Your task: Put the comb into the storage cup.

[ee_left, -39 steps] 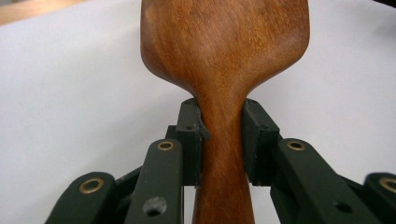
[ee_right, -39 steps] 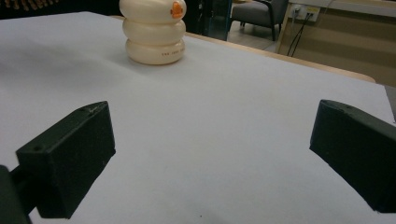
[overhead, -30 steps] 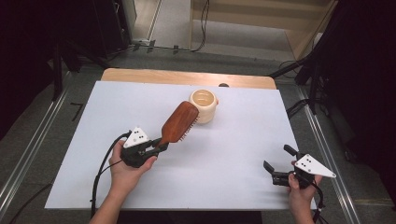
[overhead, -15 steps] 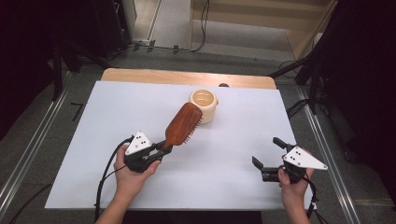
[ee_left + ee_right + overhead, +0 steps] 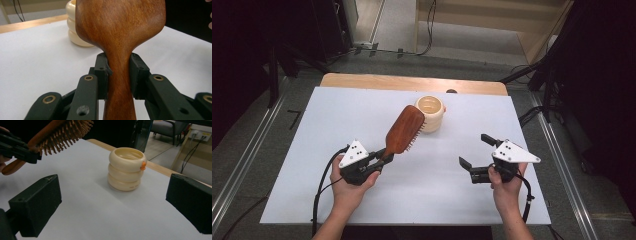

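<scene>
Jaws of your left gripper [image 5: 382,156] clamp the hairbrush [image 5: 404,130] by its narrow handle, head raised above the table [image 5: 302,150] beside the cream cup [image 5: 430,113]. Right gripper [image 5: 477,152] gapes empty. Grip looks thin, probably: swing fast and the brush pivots, or bristles knock the cup over.

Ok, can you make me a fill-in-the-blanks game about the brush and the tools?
1. The left tool is shut on the handle of the wooden ____.
2. The right tool has its jaws ____ with nothing between them.
3. The cream cup with ribbed sides stands ____ on the white table.
4. The hairbrush has its bristles pointing ____.

Missing words: hairbrush; open; upright; down
</scene>
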Motion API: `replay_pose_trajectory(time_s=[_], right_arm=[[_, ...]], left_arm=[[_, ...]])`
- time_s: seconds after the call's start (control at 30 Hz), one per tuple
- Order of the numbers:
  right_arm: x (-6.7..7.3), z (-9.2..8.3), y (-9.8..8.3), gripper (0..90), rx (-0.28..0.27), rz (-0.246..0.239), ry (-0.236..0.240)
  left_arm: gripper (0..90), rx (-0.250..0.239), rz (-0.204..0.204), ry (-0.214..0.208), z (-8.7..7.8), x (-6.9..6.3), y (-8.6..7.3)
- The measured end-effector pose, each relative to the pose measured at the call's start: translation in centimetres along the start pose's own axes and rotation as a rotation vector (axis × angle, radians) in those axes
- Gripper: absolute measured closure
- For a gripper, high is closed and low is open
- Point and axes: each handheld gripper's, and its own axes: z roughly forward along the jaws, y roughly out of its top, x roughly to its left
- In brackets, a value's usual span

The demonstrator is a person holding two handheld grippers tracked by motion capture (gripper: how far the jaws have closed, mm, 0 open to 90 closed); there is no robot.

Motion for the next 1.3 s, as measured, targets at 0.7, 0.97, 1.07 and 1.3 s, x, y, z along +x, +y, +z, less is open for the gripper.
replay_pose_trajectory(time_s=[0.7,0.97,1.07,1.3], right_arm=[[3.4,3.1,3.6,0.0,-0.037,0.191,0.144],[4.1,3.3,3.5,0.0,-0.038,0.237,0.177],[4.2,3.5,3.3,0.0,-0.033,0.267,0.197],[4.8,4.1,2.9,0.0,-0.013,0.329,0.239]], left_arm=[[71.9,-0.054,0.022,-0.024,0.8,-2.2,-0.5],[71.9,-0.049,0.042,-0.042,1.5,-3.6,-0.6],[71.9,-0.045,0.054,-0.048,1.6,-4.0,-0.6],[71.9,-0.052,0.071,-0.057,1.6,-4.7,-0.5]])
